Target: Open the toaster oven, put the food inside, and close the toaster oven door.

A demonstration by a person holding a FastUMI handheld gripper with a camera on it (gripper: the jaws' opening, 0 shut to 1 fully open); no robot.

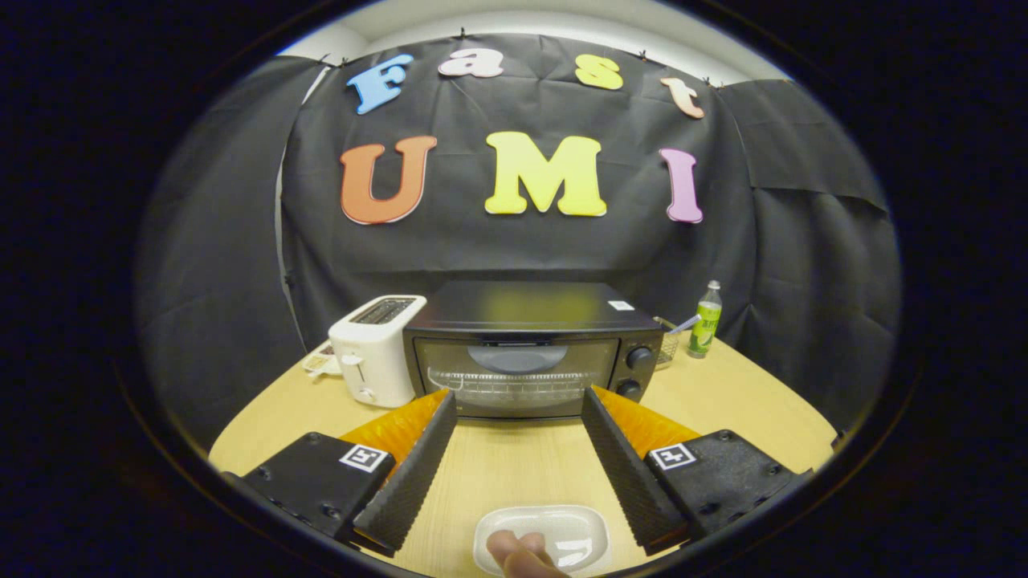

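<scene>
On table (pixel 747 401), one shut toaster oven (pixel 530 349), one toaster (pixel 376 349), one bottle (pixel 707 319), tongs (pixel 518 400) wide.

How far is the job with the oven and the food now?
Nothing looks done: the black toaster oven's glass door is shut. The hand-held gripper is open and holds nothing. The brownish food lies on the white oval dish. Opening, loading and closing remain.

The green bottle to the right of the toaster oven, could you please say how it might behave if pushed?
The green bottle stands tall and narrow, so it would probably tip readily. Its round body would likely roll once down. The open tool is far from it.
</scene>
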